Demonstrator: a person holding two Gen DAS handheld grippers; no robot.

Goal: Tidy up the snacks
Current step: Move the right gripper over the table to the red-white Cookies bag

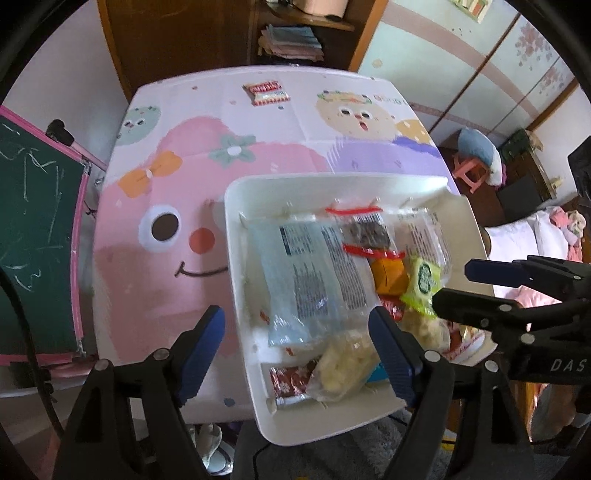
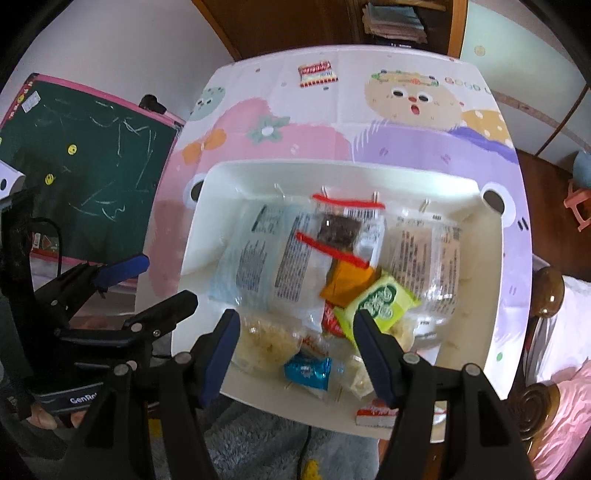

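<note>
A white bin (image 1: 236, 280) (image 2: 207, 206) stands on the near part of the cartoon-print table and holds several snack packets: clear bags with printed labels (image 1: 306, 273) (image 2: 269, 258), an orange pack (image 1: 388, 275) (image 2: 347, 280), a green pack (image 1: 424, 280) (image 2: 380, 299), a blue wrapper (image 2: 306, 371). One red-and-white snack packet (image 1: 266, 93) (image 2: 317, 74) lies alone at the table's far edge. My left gripper (image 1: 295, 343) is open and empty over the bin's near left rim. My right gripper (image 2: 295, 339) is open and empty above the bin's near side; it also shows in the left wrist view (image 1: 454, 291).
A green chalkboard with a pink frame (image 1: 37, 236) (image 2: 92, 166) stands left of the table. A wooden shelf (image 1: 295, 33) is behind it. A bed with pink bedding (image 1: 535, 236) and a pink stool (image 1: 471, 170) are to the right. Grey rug lies below.
</note>
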